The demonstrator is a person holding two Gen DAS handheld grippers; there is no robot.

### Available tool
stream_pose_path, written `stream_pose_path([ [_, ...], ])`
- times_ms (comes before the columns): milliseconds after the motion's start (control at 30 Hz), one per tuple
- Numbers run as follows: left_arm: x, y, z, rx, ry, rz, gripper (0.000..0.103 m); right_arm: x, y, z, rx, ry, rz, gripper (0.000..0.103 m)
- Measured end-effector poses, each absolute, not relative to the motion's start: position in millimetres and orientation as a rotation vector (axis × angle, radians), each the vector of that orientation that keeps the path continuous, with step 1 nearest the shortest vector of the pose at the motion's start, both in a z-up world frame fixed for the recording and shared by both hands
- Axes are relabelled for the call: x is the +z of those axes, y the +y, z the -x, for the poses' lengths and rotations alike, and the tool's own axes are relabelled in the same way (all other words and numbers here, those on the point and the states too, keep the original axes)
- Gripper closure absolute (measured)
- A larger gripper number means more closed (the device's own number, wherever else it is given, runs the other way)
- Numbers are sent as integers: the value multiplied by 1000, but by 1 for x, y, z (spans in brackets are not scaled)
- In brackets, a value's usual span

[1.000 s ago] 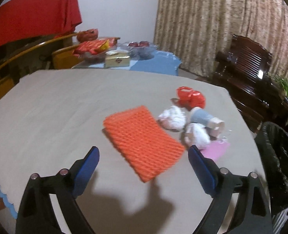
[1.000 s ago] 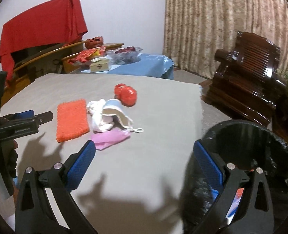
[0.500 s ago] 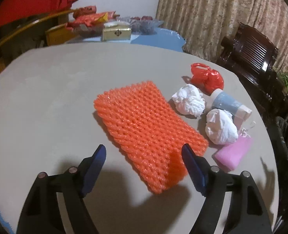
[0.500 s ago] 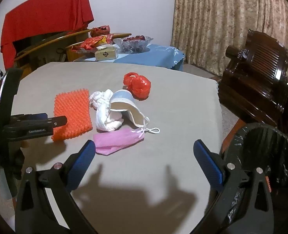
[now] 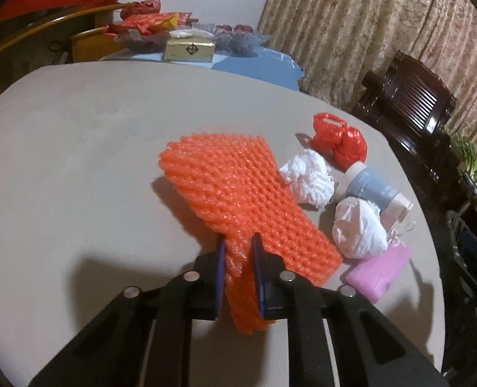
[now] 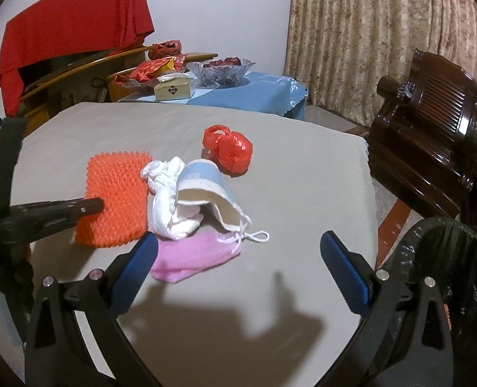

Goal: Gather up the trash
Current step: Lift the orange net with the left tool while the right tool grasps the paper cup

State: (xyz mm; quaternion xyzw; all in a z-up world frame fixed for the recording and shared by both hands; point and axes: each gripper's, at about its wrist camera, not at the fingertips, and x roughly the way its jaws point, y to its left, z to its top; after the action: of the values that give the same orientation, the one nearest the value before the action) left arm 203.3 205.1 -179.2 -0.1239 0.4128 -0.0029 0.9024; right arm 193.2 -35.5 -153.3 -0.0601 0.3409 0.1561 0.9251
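Orange foam fruit netting (image 5: 235,190) lies on the worktop (image 5: 77,148), long axis running away from the left hand-held gripper (image 5: 238,274), whose jaws are closing on its near corner, apparently pinching it; the right hand-held gripper (image 6: 238,271) gapes empty.

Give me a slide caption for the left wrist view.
Left gripper closing on orange foam mesh sleeve, near corner pinched between its jaws.

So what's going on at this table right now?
A person with a gripper in each hand is clearing trash off a grey table. The left gripper is closing on the near edge of the orange foam net, bunching it between its pads. The right gripper is open and empty over the table, near the pink pouch. A black bin stands alongside.
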Motion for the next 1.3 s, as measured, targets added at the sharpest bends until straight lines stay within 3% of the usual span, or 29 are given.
stream_pose_path([
  [333, -151, 215, -204, 7, 779, 206, 89, -150, -18, -235, 310, 688, 77, 5],
  [700, -155, 218, -212, 1, 785, 188, 89, -168, 3, -271, 320, 736, 106, 6],
  [833, -156, 217, -214, -6, 786, 190, 89, -174, 6, -278, 334, 771, 101, 17],
  [1100, -156, 211, -213, -29, 790, 185, 89, -180, 12, -276, 373, 811, 97, 24],
  [1167, -155, 209, -212, -32, 789, 183, 89, -182, 13, -274, 386, 826, 95, 30],
  [1233, -154, 207, -211, -33, 788, 181, 89, -184, 14, -273, 412, 846, 88, 48],
  [1300, -153, 207, -209, -35, 787, 180, 89, -181, 13, -271, 431, 849, 81, 57],
])
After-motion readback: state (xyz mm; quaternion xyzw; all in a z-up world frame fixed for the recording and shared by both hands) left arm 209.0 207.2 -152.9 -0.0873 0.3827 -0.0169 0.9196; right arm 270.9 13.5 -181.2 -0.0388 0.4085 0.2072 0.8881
